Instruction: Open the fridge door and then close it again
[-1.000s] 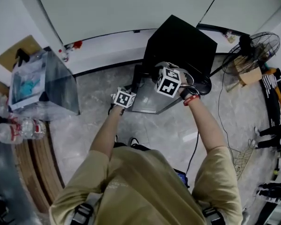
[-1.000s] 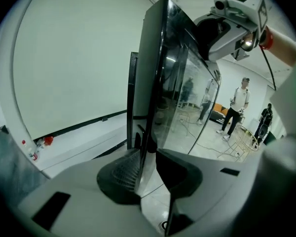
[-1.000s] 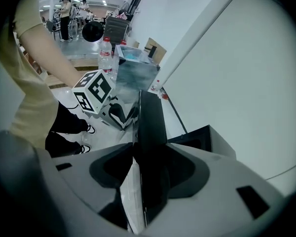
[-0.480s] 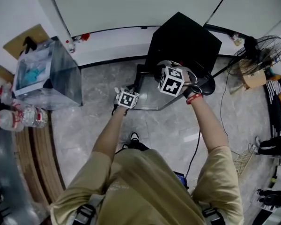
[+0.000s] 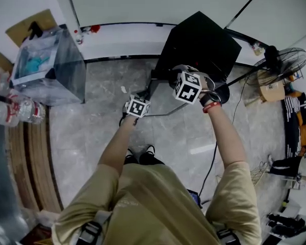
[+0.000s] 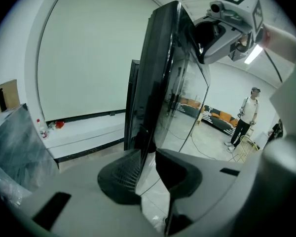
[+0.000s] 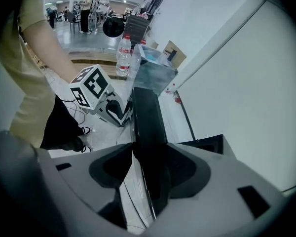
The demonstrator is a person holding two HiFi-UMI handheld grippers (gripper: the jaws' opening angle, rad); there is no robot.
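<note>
The black fridge [image 5: 199, 40] stands by the white wall with its glass-fronted door [image 5: 166, 103] swung open towards me. My left gripper [image 5: 144, 95] is shut on the door's free side edge; in the left gripper view the edge [image 6: 163, 73] runs straight down between the pads [image 6: 121, 174] of that gripper [image 6: 148, 158]. My right gripper [image 5: 175, 79] is shut on the door's top edge. In the right gripper view the thick black door [image 7: 148, 117] fills the gap of that gripper [image 7: 148, 168]. The left gripper [image 7: 116, 112] shows lower down on the same door.
A box wrapped in clear plastic [image 5: 48, 68] stands left of the fridge, with water bottles [image 5: 13, 111] and wooden boards [image 5: 33, 162] nearer me. A floor fan [image 5: 283, 60] stands at the right. A black cable [image 5: 214, 157] crosses the tiles. A person [image 6: 246, 115] stands far off.
Both grippers have kept their hold and shifted a little sideways with the door. The head view has drifted, so the fridge and the wrapped box sit higher in the picture.
</note>
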